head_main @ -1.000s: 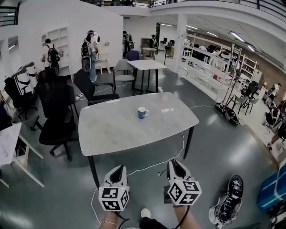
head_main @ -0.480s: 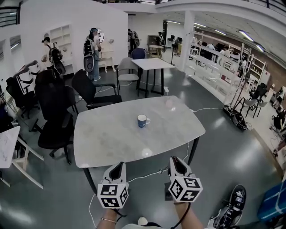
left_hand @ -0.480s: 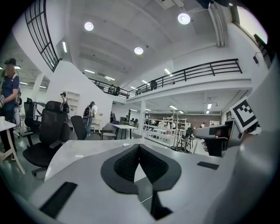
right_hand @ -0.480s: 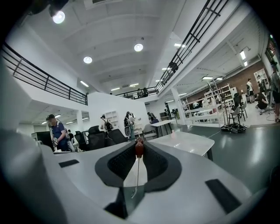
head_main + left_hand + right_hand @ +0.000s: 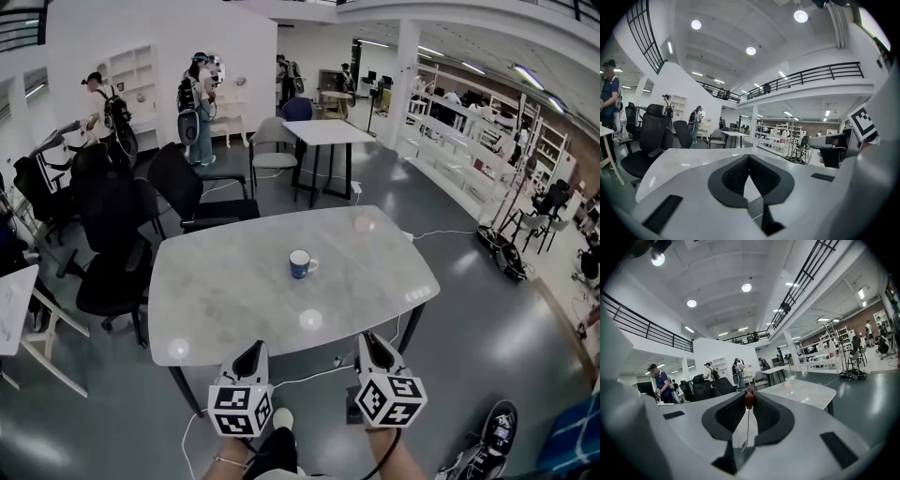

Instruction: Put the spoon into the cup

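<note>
One spoon (image 5: 748,401) (right gripper (image 5: 368,341)), cup (image 5: 300,263) apart

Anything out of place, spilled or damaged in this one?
Nothing stands out. The cup stands upright on the table with no spill visible; the right gripper pinches the spoon by its handle end, and the left gripper is shut and empty.

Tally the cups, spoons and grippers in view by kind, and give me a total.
Cups: 1, the blue cup on the marble table.
Spoons: 1, the spoon, held in the right gripper.
Grippers: 2, the right one and the left gripper.
Total: 4.
</note>
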The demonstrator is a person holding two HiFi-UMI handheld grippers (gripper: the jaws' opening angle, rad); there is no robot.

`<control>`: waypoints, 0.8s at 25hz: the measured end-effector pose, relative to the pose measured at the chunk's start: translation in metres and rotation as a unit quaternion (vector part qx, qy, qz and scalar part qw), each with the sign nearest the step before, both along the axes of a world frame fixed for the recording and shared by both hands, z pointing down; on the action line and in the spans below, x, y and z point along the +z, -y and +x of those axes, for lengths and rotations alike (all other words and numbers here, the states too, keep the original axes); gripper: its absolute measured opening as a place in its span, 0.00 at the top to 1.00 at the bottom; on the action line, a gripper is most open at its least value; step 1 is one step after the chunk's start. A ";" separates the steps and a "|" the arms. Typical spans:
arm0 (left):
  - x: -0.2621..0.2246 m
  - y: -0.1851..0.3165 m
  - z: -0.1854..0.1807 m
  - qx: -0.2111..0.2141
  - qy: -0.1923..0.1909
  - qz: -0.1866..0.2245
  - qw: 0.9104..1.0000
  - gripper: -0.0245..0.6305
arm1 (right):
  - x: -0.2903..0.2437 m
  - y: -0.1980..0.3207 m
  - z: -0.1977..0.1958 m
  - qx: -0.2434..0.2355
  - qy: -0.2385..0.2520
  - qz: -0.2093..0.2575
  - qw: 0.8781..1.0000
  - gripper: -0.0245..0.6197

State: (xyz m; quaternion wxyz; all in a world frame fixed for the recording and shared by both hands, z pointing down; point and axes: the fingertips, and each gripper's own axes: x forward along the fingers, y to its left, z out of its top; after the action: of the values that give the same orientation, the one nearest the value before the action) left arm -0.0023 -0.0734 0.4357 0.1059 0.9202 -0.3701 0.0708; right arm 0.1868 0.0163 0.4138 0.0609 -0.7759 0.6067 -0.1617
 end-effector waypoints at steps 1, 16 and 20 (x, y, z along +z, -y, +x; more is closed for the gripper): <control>0.000 0.006 0.006 0.001 -0.002 0.000 1.000 0.93 | 0.000 0.005 0.005 0.001 -0.001 0.000 1.000 0.85; -0.015 0.147 0.078 0.016 -0.010 0.018 1.000 0.93 | -0.013 0.141 0.071 0.009 -0.014 0.013 1.000 0.85; -0.018 0.178 0.093 0.018 -0.009 0.019 1.000 0.93 | -0.015 0.173 0.083 0.007 -0.014 0.012 1.000 0.85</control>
State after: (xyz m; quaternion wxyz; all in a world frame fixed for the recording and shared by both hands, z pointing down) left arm 0.0904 -0.2515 0.4180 0.0906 0.9292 -0.3536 0.0576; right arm 0.2699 -0.1569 0.3985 0.0632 -0.7812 0.6043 -0.1431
